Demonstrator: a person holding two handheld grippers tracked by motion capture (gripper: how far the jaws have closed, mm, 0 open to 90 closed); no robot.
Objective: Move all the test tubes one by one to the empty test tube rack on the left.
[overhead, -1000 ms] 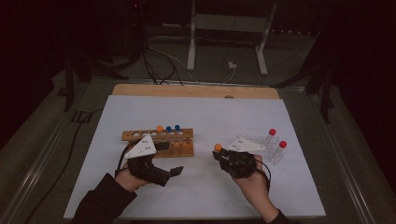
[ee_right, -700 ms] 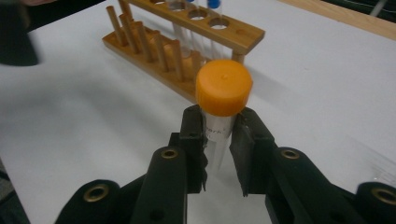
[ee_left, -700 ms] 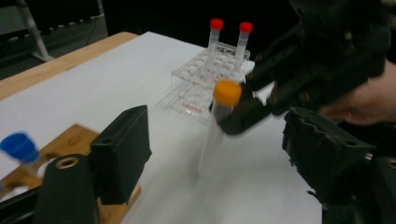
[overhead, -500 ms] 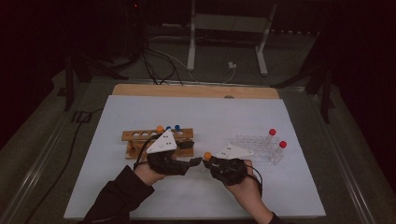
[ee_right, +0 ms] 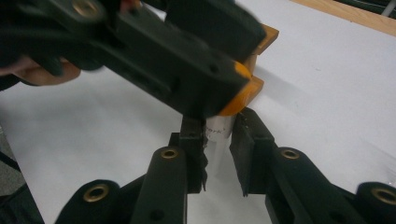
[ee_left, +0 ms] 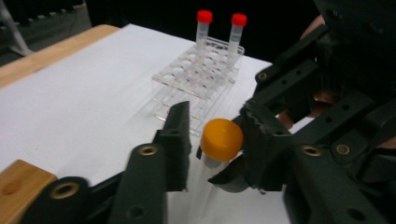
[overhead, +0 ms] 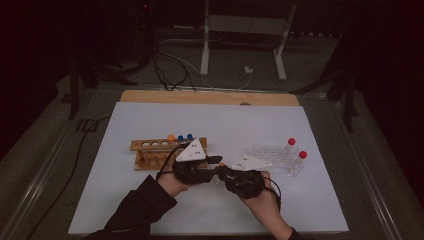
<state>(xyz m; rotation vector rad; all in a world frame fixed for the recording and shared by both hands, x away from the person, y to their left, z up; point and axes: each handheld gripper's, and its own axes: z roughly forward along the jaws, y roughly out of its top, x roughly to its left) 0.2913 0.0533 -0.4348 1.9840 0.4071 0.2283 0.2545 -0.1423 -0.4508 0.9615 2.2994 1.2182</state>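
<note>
Between left gripper (ee_left: pixel 212 140) jaws: orange-capped tube (ee_left: pixel 222 139).

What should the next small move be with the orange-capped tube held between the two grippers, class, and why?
Probably finish closing the left gripper on the orange cap. Its fingers have just been closing around the cap, with a gap left on one side, while the right gripper grips the tube body. A firm hold would let the cap be twisted.

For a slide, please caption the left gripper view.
Two grippers meet at an orange-capped tube, clear rack behind.
</note>
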